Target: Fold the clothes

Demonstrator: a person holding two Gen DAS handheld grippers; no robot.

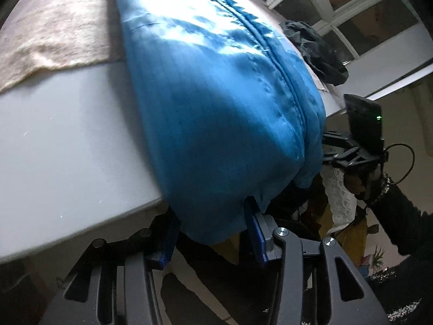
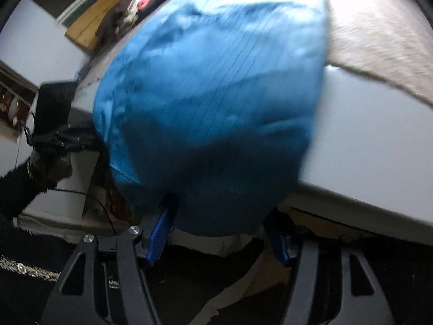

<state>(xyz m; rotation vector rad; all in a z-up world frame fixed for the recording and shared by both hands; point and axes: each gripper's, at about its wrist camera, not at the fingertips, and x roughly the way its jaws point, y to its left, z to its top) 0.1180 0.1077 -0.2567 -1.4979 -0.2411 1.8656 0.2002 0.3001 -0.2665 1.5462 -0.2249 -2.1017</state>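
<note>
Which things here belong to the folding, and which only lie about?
For the job: blue garment, left tongs, right tongs.
Lying about: beige cloth, dark clothes heap, white table.

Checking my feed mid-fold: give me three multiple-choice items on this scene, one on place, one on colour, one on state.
1. Where does the near end of the garment lie?
A. Hanging over the table edge
B. On the floor
C. Inside a basket

2. What colour is it?
A. Red
B. Blue
C. Black

3. How do the left gripper's jaws stand?
A. Clamped flat together
B. Apart, with cloth between them
C. Out of view

Answers:
1. A, the hem droops past the white table rim.
2. B, bright blue in both wrist views.
3. B, the blue fingers sit either side of the hem.
</note>
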